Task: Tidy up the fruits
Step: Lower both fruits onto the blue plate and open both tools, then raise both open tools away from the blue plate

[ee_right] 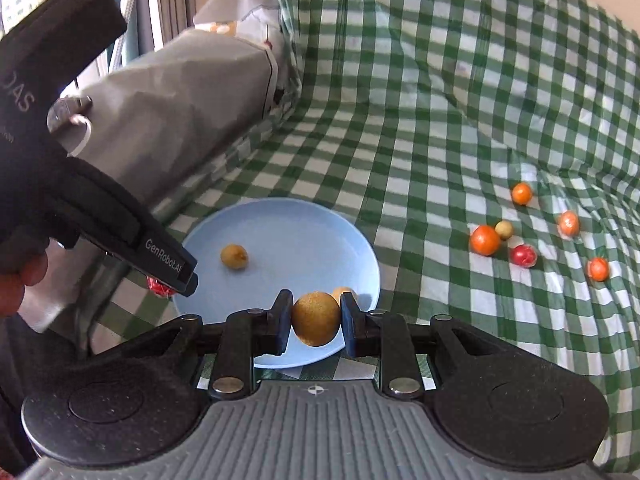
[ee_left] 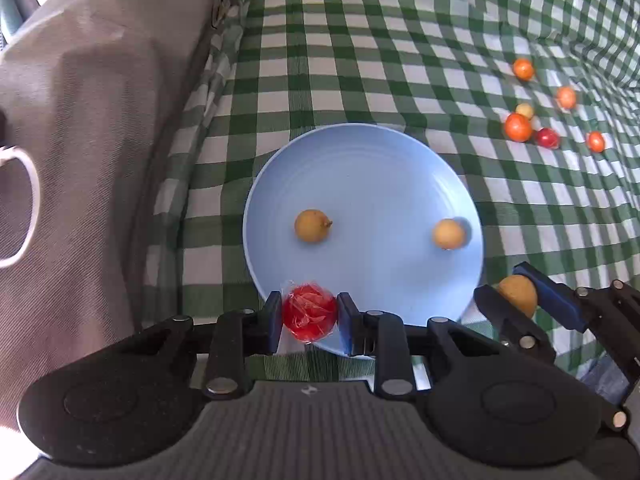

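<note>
On the far left of the right wrist view, the left gripper (ee_right: 162,286) reaches in from the upper left, angled down toward the near-left rim of the blue plate (ee_right: 288,224); white lettering along its finger reads "GenRobot.AI", and "DAS" is legible higher on its black body, the rest cut off. A bare bit of the person's hand (ee_right: 18,280) shows under it at the frame edge. Its fingers are clamped on a red fruit (ee_left: 309,312) in crinkled clear wrap, held over the plate's near edge. Behind it a grey cloth bundle (ee_left: 88,128) lies against the green-and-white checked cloth (ee_left: 400,60)

Further right, two yellow-brown fruits (ee_left: 313,225) and (ee_left: 449,233) rest on the plate, well apart. Beside the plate's near-right rim, the right gripper (ee_right: 316,320) points forward, nearly level, its blue-padded fingers closed on a larger yellow-brown fruit (ee_right: 316,318) held above that rim

Far right, well apart from the plate, loose fruits lie on the cloth: four orange ones (ee_right: 485,240), a small pale one (ee_right: 504,229) touching the biggest orange, and a red one (ee_right: 523,255) just beside them
</note>
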Tool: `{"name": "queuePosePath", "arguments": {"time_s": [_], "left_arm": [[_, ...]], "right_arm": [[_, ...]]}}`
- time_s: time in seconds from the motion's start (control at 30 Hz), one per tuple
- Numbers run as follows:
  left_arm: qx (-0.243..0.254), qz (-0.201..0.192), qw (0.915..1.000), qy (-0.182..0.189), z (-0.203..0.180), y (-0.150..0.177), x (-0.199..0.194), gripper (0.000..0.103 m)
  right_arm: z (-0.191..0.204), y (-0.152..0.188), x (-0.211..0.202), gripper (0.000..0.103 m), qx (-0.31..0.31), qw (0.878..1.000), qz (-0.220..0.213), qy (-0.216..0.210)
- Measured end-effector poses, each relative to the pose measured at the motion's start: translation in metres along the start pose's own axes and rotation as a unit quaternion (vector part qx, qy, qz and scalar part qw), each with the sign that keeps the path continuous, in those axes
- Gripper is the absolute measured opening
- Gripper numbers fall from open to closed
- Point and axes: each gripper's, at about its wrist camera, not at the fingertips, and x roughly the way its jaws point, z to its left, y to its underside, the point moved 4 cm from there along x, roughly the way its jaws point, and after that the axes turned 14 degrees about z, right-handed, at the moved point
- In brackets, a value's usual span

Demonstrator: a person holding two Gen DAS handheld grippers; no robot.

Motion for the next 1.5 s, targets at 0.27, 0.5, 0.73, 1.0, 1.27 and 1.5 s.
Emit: {"name": "queuePosePath", "arguments": {"time_s": [0.27,0.5,0.73,1.0,1.27,1.5], "left_arm": [[0.011,0.018,0.9997,-0.016,-0.003,-0.023,0.031,0.032],[0.008,-0.007,0.9996,-0.026,0.002,-0.036,0.024,0.088],[-0.013,-0.01,0.9998,-0.01,0.011,-0.016,-0.023,0.103],[-0.013,-0.004,0.9998,-0.012,-0.002,0.032,-0.124,0.103],[0.029,-0.093,0.9943,-0.045,-0.019,0.075,-0.255,0.103],[0.042,-0.154,0.9869,-0.023,-0.035,0.113,-0.346,0.103]], "right_arm": [[0.002,-0.012,0.045,0.027,-0.019,0.999,0.029,-0.005],[-0.005,-0.029,0.063,0.031,-0.01,0.999,0.031,-0.013],[-0.032,-0.029,0.023,0.088,0.055,0.998,0.032,0.008],[-0.052,0.011,-0.072,0.093,0.119,0.993,0.015,0.015],[-0.084,0.036,-0.155,0.093,0.185,0.981,-0.046,0.031],[-0.102,0.049,-0.196,0.094,0.2,0.975,-0.083,0.043]]}}
